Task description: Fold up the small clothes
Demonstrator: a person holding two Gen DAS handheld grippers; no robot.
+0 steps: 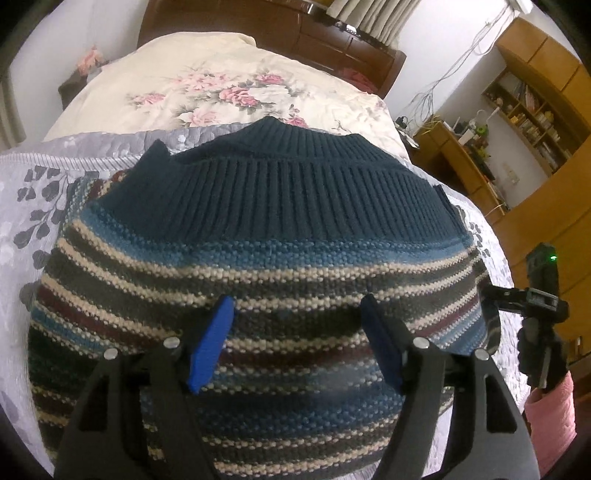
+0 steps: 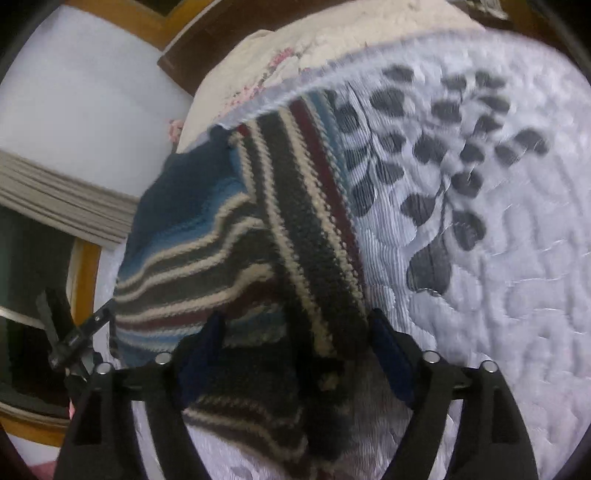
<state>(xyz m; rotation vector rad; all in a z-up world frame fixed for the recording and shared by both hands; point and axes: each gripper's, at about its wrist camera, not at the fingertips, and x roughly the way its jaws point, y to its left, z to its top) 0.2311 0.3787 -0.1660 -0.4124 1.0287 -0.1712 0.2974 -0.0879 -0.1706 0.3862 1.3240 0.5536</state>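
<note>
A knitted sweater [image 1: 258,266], striped in grey, cream, maroon and blue with a dark teal ribbed band [image 1: 295,184], lies on a lilac quilt [image 1: 44,206]. My left gripper [image 1: 295,343] hovers open just over the striped part, its blue pads spread wide. In the right wrist view the sweater [image 2: 229,236] shows a sleeve or side panel folded across it at an angle. My right gripper [image 2: 295,350] stands open at the sweater's side edge, with a fold of knit lying between its spread fingers. Each gripper appears at the edge of the other's view.
The quilt with grey leaf prints [image 2: 461,184] covers the near part of a bed; a cream floral duvet [image 1: 229,92] and wooden headboard [image 1: 295,29] lie beyond. A wooden desk and shelves [image 1: 517,110] stand to the right. A pink sleeve [image 1: 550,413] holds the right gripper.
</note>
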